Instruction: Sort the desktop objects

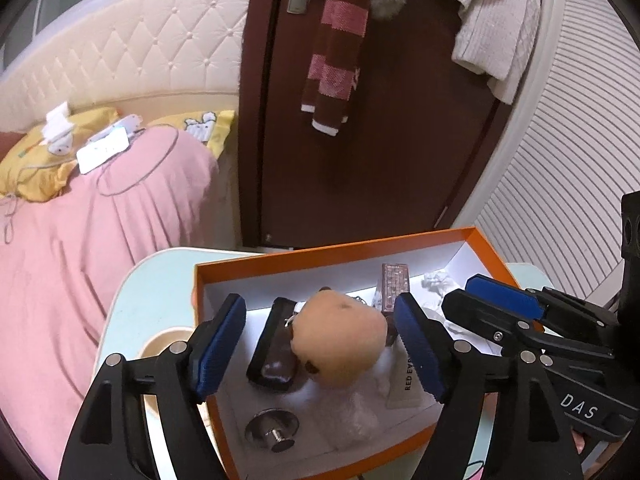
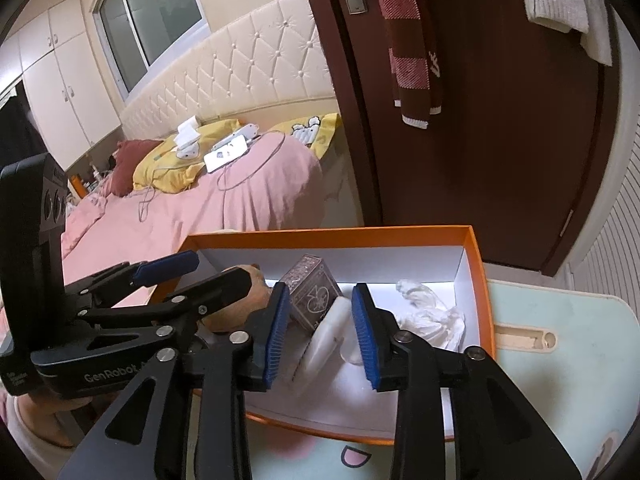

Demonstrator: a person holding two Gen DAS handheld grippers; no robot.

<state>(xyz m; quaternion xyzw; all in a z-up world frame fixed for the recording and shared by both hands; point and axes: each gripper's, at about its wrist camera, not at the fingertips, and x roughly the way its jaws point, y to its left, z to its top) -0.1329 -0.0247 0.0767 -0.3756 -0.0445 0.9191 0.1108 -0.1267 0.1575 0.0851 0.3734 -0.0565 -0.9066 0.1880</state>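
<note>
An orange box [image 1: 320, 254] with a white inside sits on the pale green desk [image 1: 152, 292]. My left gripper [image 1: 320, 316] is open over it, and a tan plush toy [image 1: 340, 340] lies between its blue pads without being squeezed. Beside the toy are a dark brown case [image 1: 274, 350], a silver knob [image 1: 272, 428], a patterned card box [image 1: 394, 286] and a paper tag [image 1: 404, 380]. In the right wrist view my right gripper [image 2: 320, 292] is open above a white translucent piece [image 2: 330, 340] in the box [image 2: 478, 280], near the card box [image 2: 310, 292] and crumpled white wrap [image 2: 428, 314].
A bed with a pink cover [image 1: 100, 240] lies left of the desk, with chargers and a cable on it. A dark brown door [image 1: 400, 140] hung with clothes stands behind the box. The desk has a long slot [image 2: 524, 336] right of the box.
</note>
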